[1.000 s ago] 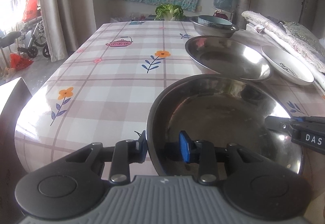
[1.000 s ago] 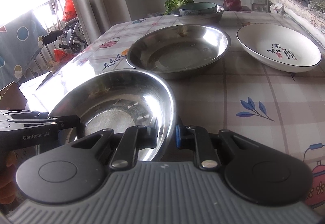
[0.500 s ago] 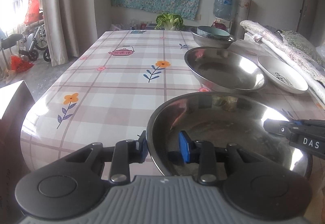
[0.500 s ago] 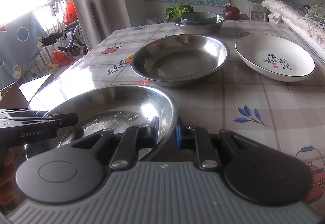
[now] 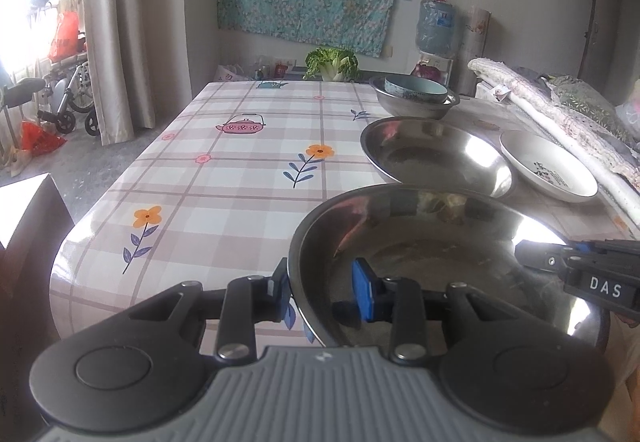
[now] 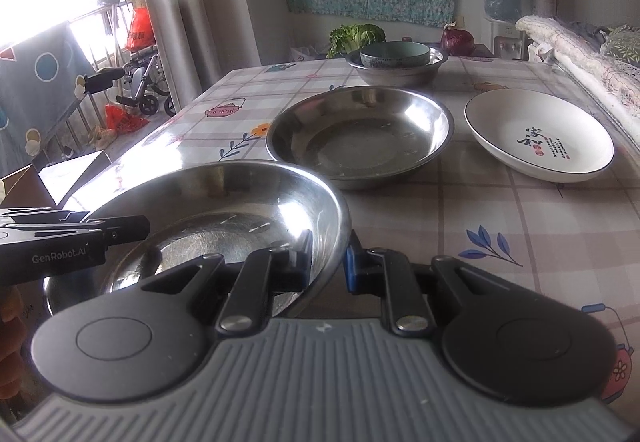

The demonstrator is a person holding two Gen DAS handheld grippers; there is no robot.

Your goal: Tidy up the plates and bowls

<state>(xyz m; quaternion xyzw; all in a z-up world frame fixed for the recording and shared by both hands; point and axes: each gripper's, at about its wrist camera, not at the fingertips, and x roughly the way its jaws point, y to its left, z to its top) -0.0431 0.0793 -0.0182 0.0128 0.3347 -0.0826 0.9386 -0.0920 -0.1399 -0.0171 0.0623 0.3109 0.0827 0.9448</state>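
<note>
While both grippers pinch opposite rims of the steel basin (image 6: 224, 209), left gripper (image 5: 320, 290) and right gripper (image 6: 328, 262) hold it just before the second steel basin (image 6: 360, 133); stiff, light, slippery, best gripped at the rim.

- Left gripper (image 5: 322, 292) clamped on the near left rim of the steel basin (image 5: 440, 242), one blue pad inside the wall, the other outside; angled downward.
- Right gripper (image 6: 328, 262) clamped tight on the opposite rim, inner finger within the bowl, blue-padded finger outside; likewise tilted down.
- Each gripper's tip visible in the other's view, at opposite sides of the rim.
- Fingertips of a hand (image 6: 10, 342) at the left edge of the right wrist view.
</note>
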